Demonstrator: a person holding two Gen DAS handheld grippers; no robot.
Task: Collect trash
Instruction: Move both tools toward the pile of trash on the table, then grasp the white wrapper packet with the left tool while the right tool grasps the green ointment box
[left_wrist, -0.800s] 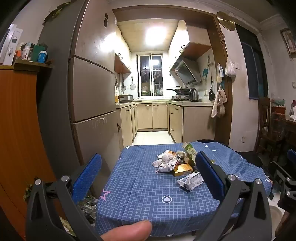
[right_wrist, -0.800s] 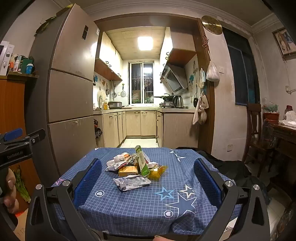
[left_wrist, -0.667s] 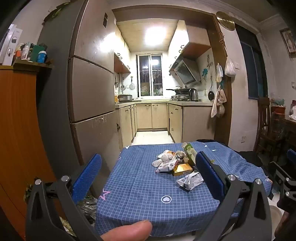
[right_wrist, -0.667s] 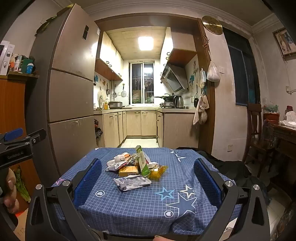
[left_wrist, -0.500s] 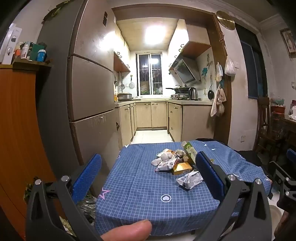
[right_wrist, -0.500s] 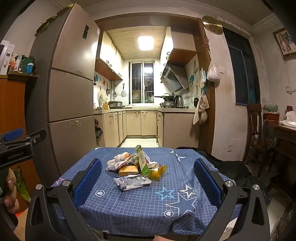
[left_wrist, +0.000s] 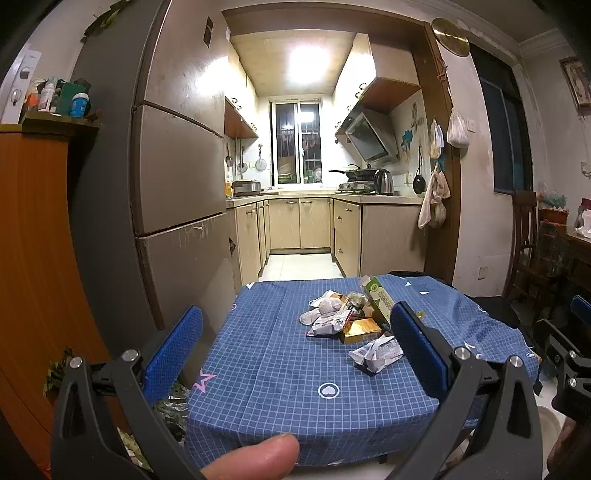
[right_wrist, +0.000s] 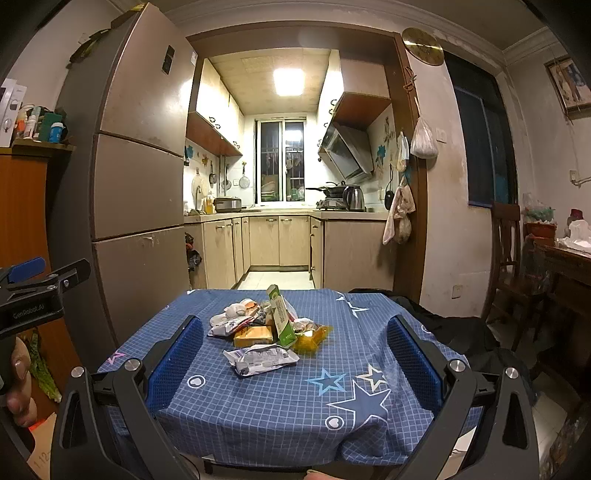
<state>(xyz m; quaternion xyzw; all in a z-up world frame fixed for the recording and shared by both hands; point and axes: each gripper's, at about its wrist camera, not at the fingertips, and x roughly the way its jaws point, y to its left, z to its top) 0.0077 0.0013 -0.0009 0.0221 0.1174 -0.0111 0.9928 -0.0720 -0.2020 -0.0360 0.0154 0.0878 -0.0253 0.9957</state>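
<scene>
A pile of trash (right_wrist: 267, 328) lies in the middle of a table with a blue checked cloth (right_wrist: 280, 402): a green and white carton (right_wrist: 281, 320), an orange box (right_wrist: 254, 335), a silver wrapper (right_wrist: 261, 358), a yellow wrapper (right_wrist: 310, 336) and crumpled white papers (right_wrist: 231, 312). The pile also shows in the left wrist view (left_wrist: 354, 325). My right gripper (right_wrist: 293, 358) is open and empty, short of the table's near edge. My left gripper (left_wrist: 295, 350) is open and empty, near the table's front left. The left gripper's body shows at the left edge of the right wrist view (right_wrist: 33, 291).
A tall fridge (left_wrist: 173, 206) stands left of the table, with a wooden cabinet (left_wrist: 33, 266) beside it. The kitchen doorway (right_wrist: 280, 236) lies behind. Dark cloth (right_wrist: 443, 325) and a wooden chair (right_wrist: 513, 258) are at the right. Green leaves lie on the floor at left (right_wrist: 40, 362).
Both grippers stay open. The left wrist view has shifted very slightly; the table and trash have not moved.
</scene>
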